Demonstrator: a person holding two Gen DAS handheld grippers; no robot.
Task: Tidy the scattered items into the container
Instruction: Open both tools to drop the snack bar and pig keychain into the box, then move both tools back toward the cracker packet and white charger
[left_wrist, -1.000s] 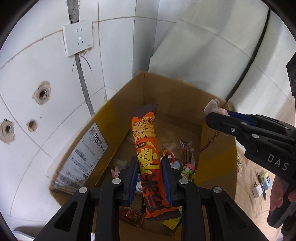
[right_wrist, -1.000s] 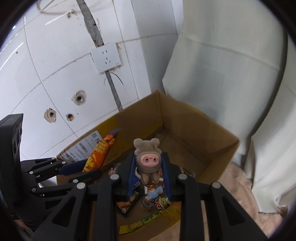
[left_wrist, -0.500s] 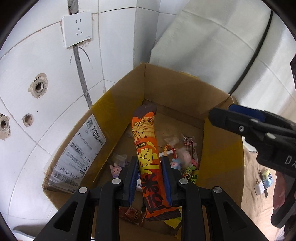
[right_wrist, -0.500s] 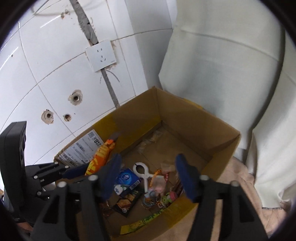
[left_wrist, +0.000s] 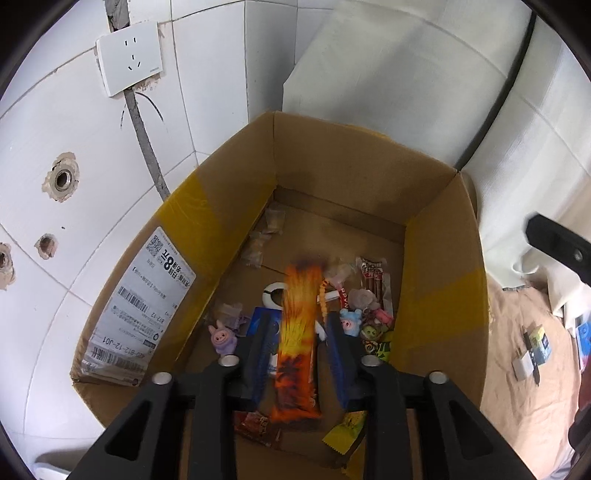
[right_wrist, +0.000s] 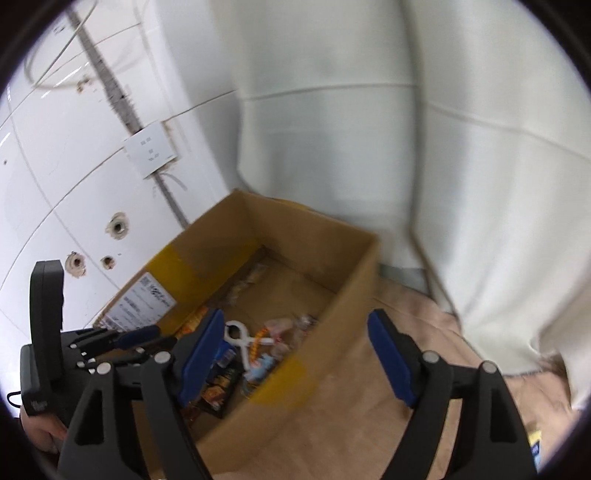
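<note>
The open cardboard box (left_wrist: 439, 288) stands against the tiled wall and holds several snacks and small toys. My left gripper (left_wrist: 297, 321) hangs open over its near end. A long orange snack pack (left_wrist: 297, 339), motion-blurred, sits loose between the parted fingers and points into the box. Below lie a white clip (left_wrist: 271, 293), a purple figure (left_wrist: 221, 336), a blue figure (left_wrist: 350, 321) and a brownish plush toy (left_wrist: 364, 297). My right gripper (right_wrist: 295, 321) is open and empty, above the box's (right_wrist: 332, 314) right corner. Its tip shows at the right edge (left_wrist: 554, 247) of the left wrist view.
A wall socket (left_wrist: 129, 68) and a cable run sit behind the box on the left. White cloth (right_wrist: 443, 147) hangs behind and to the right. A few small items (left_wrist: 532, 350) lie on the beige floor covering right of the box. A hand (right_wrist: 40, 432) holds the left gripper.
The right gripper opened, dropped the pig plush into the box and swung right. The left gripper then opened, and the orange pack is slipping down between its fingers.
</note>
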